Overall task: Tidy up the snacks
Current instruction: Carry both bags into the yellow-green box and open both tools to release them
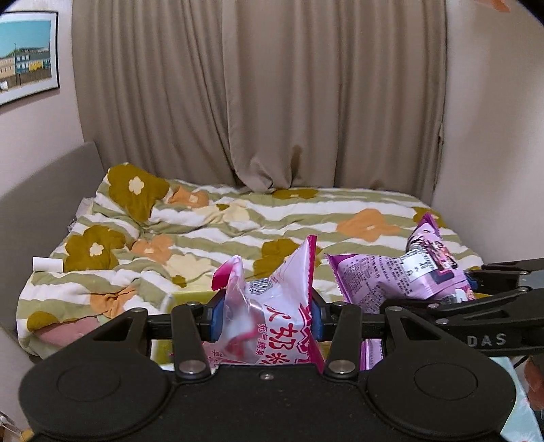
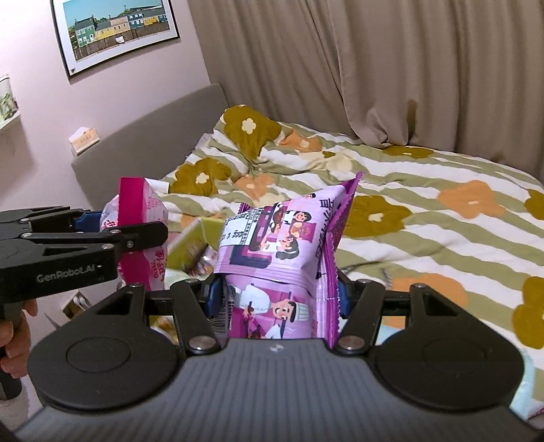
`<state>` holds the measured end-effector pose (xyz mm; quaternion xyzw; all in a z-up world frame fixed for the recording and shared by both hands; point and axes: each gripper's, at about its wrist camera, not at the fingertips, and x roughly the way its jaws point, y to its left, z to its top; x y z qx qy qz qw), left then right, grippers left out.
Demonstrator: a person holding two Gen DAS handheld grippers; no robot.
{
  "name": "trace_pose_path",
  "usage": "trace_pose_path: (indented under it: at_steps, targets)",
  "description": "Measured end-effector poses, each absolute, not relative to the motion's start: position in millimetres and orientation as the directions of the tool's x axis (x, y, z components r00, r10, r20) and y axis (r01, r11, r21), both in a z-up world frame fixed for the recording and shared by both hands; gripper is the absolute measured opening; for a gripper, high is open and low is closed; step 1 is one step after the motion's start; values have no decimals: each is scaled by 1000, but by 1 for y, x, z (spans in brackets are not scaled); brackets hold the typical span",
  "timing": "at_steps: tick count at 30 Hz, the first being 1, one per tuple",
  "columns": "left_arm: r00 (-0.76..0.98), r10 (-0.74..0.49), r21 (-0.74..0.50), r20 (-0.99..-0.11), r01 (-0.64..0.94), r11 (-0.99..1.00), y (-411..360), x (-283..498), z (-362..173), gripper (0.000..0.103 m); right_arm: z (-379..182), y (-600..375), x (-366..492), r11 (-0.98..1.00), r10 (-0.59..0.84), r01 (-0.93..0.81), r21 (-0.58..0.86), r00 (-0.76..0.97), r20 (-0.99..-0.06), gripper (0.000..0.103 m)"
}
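- Your left tool is pinched on the pink-and-white snack bag; blue pads press its two sides, fingers narrowed to the bag's width.
- The bag stands upright between the fingers, its crimped top edge above the tool and its body squeezed and creased.
- Your right tool is clamped on the purple snack bag; the fingers sit close together with the bag's lower half caught between them.
- The purple bag rises ahead of the right tool, its top part folded over and tilted toward the left, serrated edge along the right side.
- Seen from the left wrist, the purple bag sits just right of the pink bag, close but apart; the right tool's black body lies right of it.
- Seen from the right wrist, the left tool comes in from the left with the pink bag in it, near the purple one.
- Yellow-green packaging shows low between the two tools; what it is can't be told.
- Beyond both tools lies a bed with a floral striped duvet, beige curtains behind it.
- A framed picture hangs on the wall, far left of the right tool.
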<state>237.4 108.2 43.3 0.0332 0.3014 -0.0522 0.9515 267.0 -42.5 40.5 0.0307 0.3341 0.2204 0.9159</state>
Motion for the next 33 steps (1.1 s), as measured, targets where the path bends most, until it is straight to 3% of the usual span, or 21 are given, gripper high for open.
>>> trace_pose_path:
  at_steps: [8,10,11,12,20,30,33]
  targets:
    - [736,-160,-22,-658,193,981,162,304,-1,55,16,13,299,945,324,-266,190,684,-653,75]
    - [717,-182,-34,-673,215,976,168,318,-14,77,8,17,301,952,307,-231,203,678,-668,75]
    - [715,-189,-35,-673,224,974,169,322,-19,96,5,18,303,954,299,-217,205,675,-674,75]
    - [720,-192,-31,-667,230,973,170,322,-22,103,1,19,304,957,289,-205,203,672,-682,75]
    - [718,-189,-36,-670,223,974,185,294,-32,103,-14,24,301,969,246,-172,177,652,-717,75]
    - [755,-158,-42,-637,170,984,200,257,-8,103,2,45,300,946,321,-248,208,650,-689,77]
    - [757,-129,-23,-641,148,989,205,252,-7,103,-6,52,306,930,367,-257,262,627,-687,84]
